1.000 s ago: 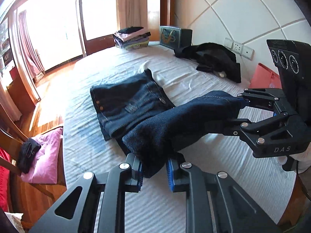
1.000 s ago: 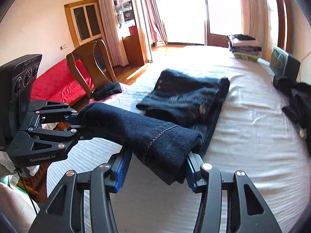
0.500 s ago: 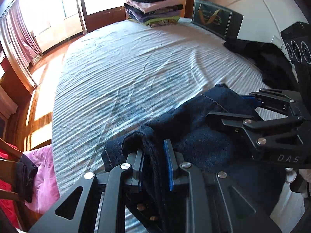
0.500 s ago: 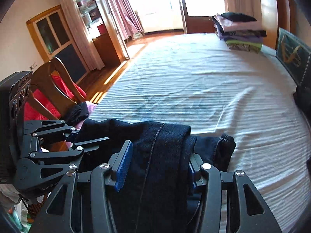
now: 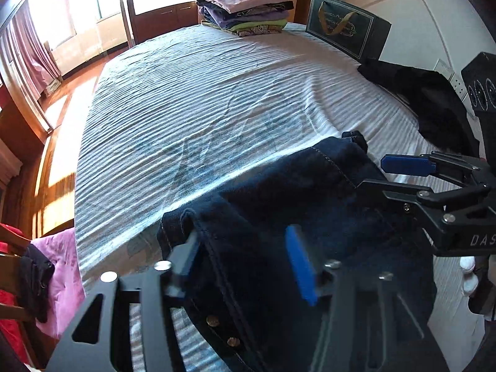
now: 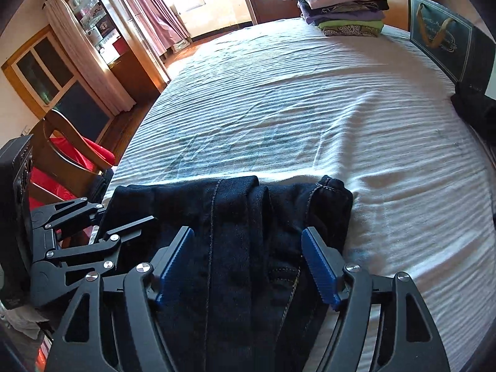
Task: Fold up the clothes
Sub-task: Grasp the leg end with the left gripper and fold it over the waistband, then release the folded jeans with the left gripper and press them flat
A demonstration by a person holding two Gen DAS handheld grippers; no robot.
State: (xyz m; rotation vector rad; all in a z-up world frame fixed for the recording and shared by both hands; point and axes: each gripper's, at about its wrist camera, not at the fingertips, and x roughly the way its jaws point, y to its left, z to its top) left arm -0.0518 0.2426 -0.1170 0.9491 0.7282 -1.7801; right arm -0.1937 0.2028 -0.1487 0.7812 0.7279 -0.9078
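On the striped bed (image 5: 198, 99), through the left wrist camera, dark jeans (image 5: 310, 204) are lying folded, the left hand-held gripper (image 5: 245, 257) straddling them with fingers spread. Through the right wrist camera, the right hand-held gripper (image 6: 248, 263) is likewise hanging open over the denim.

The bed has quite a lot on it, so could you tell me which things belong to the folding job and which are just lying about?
In the job:
dark jeans
left gripper, open
right gripper, open
stack of folded clothes

Lying about:
dark gift bag
black garment
wooden chair
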